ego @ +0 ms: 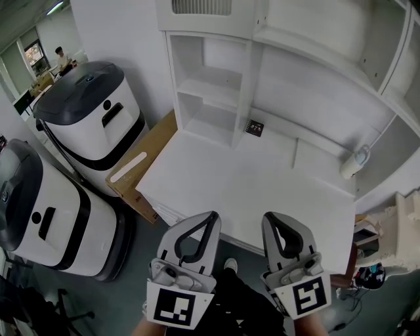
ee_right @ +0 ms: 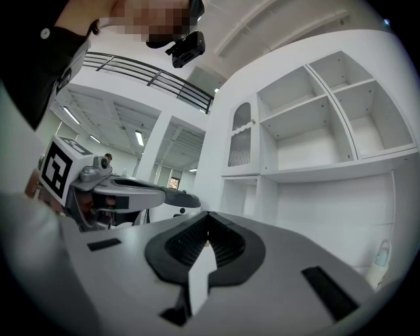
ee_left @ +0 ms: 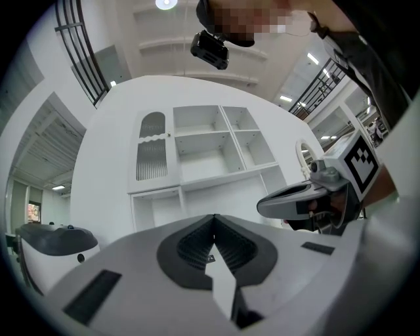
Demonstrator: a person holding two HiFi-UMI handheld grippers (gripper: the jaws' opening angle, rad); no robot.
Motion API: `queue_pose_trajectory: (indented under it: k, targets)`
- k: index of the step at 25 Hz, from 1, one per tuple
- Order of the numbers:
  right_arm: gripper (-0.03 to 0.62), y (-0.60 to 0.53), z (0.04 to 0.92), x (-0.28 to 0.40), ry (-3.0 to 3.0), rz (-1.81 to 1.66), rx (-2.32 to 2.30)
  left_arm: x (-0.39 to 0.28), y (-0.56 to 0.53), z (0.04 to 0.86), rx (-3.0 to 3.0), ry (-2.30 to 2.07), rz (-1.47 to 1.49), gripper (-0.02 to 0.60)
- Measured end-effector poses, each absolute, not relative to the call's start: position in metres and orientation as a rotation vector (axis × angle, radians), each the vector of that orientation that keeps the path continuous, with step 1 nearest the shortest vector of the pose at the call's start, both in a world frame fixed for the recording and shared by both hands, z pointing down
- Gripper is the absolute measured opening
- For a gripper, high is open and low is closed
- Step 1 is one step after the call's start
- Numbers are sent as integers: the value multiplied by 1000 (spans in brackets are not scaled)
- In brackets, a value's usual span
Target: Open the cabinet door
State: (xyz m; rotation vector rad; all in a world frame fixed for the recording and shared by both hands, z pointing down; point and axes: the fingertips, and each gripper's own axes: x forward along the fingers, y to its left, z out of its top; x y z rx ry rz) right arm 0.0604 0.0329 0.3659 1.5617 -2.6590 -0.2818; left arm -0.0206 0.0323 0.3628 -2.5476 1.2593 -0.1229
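The cabinet door is a white arched panel with slats, shut, at the upper left of the shelf unit; it shows in the left gripper view [ee_left: 151,146], in the right gripper view [ee_right: 241,134], and as a slatted strip at the top edge of the head view [ego: 201,6]. Both grippers are held level at the near edge of the white desk [ego: 249,190], well short of the door. My left gripper [ego: 212,216] [ee_left: 213,219] is shut with nothing in it. My right gripper [ego: 268,217] [ee_right: 209,216] beside it is also shut and holds nothing.
Two white-and-black machines [ego: 92,111] [ego: 46,210] stand on the floor at the left, with a flat cardboard box [ego: 141,167] leaning against the desk side. A small dark tile [ego: 254,127] lies at the desk's back. A white bottle-like thing [ego: 354,163] stands at the right.
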Motion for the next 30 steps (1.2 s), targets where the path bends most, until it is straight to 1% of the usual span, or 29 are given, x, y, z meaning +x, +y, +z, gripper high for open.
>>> queue_pose_trajectory:
  k: [17,30]
  targets:
    - [2,-71,372,93,-2740,-235,1401,9,-65,365,-2511,1422,-161,-3]
    - [2,-107,364,119,-2782,-240,1359,38,-98,358,-2485,1466,-186,-3]
